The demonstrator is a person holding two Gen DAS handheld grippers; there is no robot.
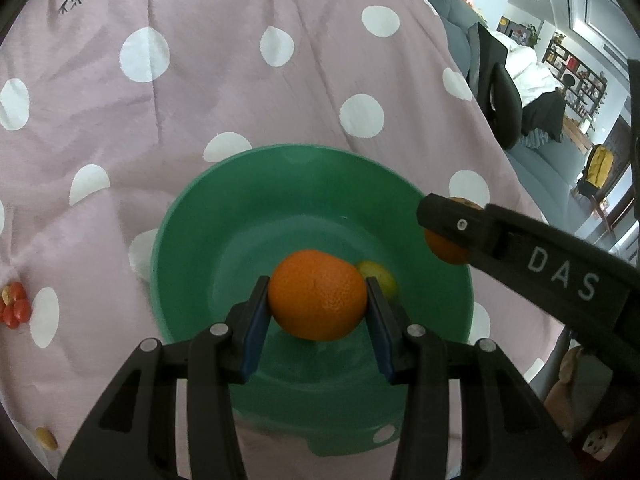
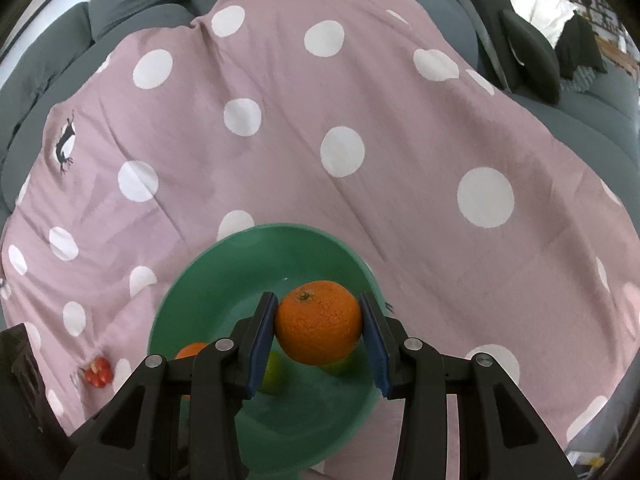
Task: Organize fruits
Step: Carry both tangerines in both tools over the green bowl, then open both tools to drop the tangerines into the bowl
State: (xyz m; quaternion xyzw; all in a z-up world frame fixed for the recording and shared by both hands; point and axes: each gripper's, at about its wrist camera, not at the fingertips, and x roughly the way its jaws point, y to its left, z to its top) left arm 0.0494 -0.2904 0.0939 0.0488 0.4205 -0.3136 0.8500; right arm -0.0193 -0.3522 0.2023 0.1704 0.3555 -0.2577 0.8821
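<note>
A green bowl (image 1: 240, 216) sits on the pink polka-dot cloth; it also shows in the right wrist view (image 2: 224, 272). My left gripper (image 1: 317, 300) is shut on an orange (image 1: 318, 294) and holds it over the bowl. My right gripper (image 2: 319, 322) is shut on a second orange (image 2: 319, 322) above the bowl's right side; this gripper (image 1: 440, 222) enters the left wrist view from the right with its orange (image 1: 448, 248). A yellow-green fruit (image 1: 380, 280) lies in the bowl, seen also in the right wrist view (image 2: 274, 376).
A cluster of small red fruits (image 1: 15, 310) lies on the cloth left of the bowl, also in the right wrist view (image 2: 99, 372). A small yellow-orange fruit (image 1: 46, 438) lies at the near left. A grey sofa (image 2: 140, 4) surrounds the cloth.
</note>
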